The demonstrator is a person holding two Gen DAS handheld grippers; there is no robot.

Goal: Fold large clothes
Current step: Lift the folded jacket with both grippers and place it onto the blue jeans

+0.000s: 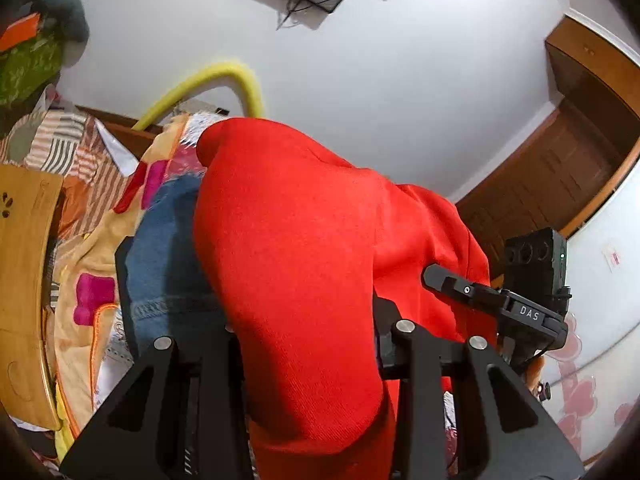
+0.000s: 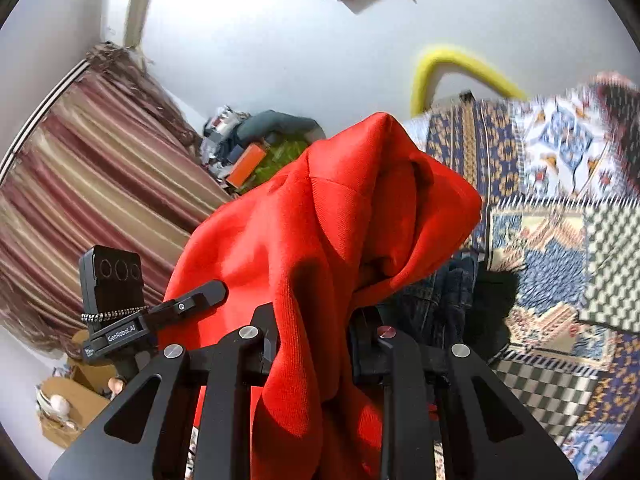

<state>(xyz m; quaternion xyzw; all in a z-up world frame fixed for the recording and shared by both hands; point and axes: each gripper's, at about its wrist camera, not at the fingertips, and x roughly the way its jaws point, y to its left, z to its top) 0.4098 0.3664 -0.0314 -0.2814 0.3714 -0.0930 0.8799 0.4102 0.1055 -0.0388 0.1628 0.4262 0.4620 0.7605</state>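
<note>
A large red garment (image 1: 304, 248) fills the middle of the left wrist view, draped over and between my left gripper's jaws. My left gripper (image 1: 308, 344) is shut on the red cloth and holds it raised. In the right wrist view the same red garment (image 2: 320, 232) bunches up between the jaws of my right gripper (image 2: 312, 344), which is shut on it too. The fingertips of both grippers are hidden by the cloth. Each gripper shows at the edge of the other's view, my right gripper (image 1: 500, 304) and my left gripper (image 2: 160, 312), close together.
Blue jeans (image 1: 160, 248) lie on a patterned bedspread (image 1: 80, 264) behind the red cloth; denim (image 2: 448, 288) also shows in the right view on patterned blankets (image 2: 560, 240). A wooden board (image 1: 24, 280) stands left. A striped curtain (image 2: 80, 200), a yellow tube (image 1: 224, 76) and a wooden door (image 1: 560, 184) surround.
</note>
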